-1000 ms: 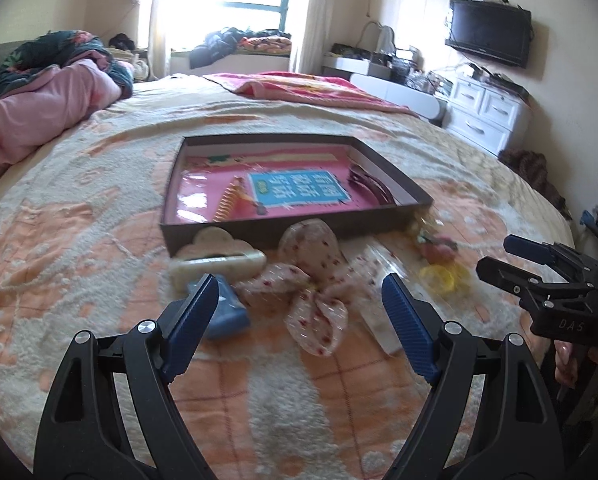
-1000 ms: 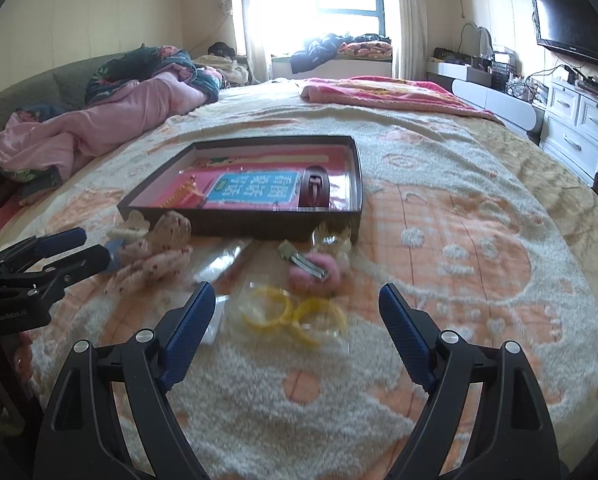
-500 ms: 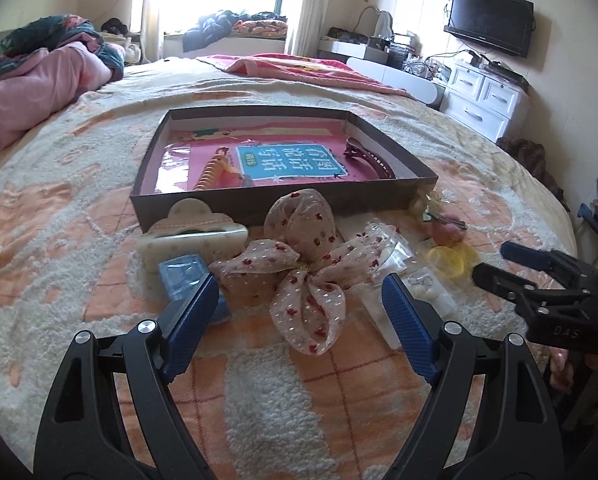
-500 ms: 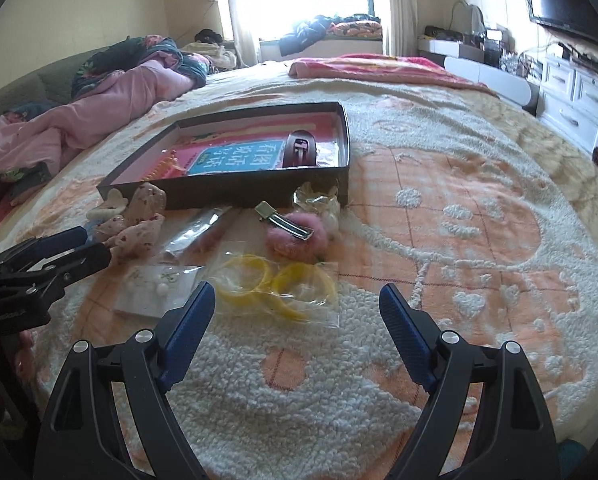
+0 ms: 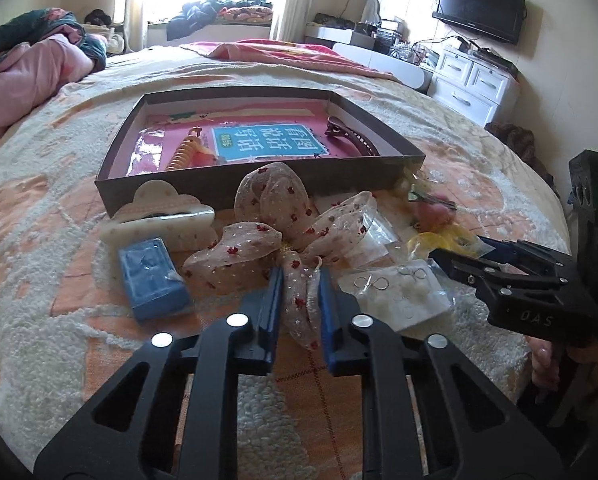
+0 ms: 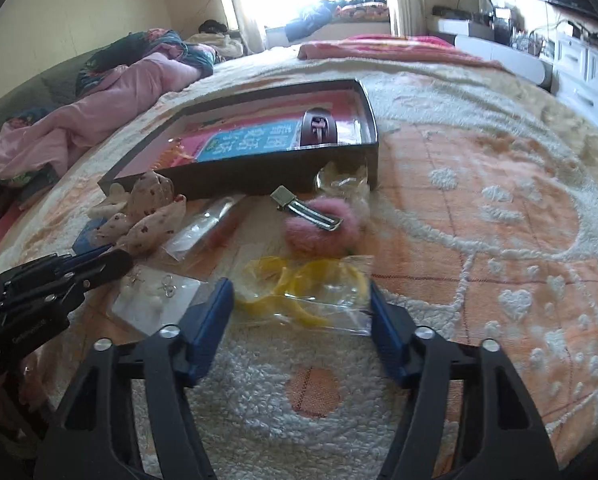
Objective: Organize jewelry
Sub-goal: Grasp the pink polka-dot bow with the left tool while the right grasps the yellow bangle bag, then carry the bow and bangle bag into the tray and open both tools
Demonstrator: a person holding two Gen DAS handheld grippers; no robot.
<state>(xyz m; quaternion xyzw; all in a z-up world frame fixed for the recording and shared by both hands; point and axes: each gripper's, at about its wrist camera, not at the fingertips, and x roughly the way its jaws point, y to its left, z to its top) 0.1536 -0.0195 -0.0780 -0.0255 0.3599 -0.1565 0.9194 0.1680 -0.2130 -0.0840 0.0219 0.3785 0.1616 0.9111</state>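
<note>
Bow [image 5: 275, 232] pinched by fingers [image 5: 273, 304] shows only from left wrist.

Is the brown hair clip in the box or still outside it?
In: the brown hair clip lies on the box floor, by its right wall.

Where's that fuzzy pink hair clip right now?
In the right wrist view the pink hair clip lies on the bedspread, beside the tray's front corner, beyond the bagged yellow bangles.

home bedroom; bed [image 5: 79, 184]; wall tv [image 5: 481, 8]; white dresser [image 5: 475, 80]
</note>
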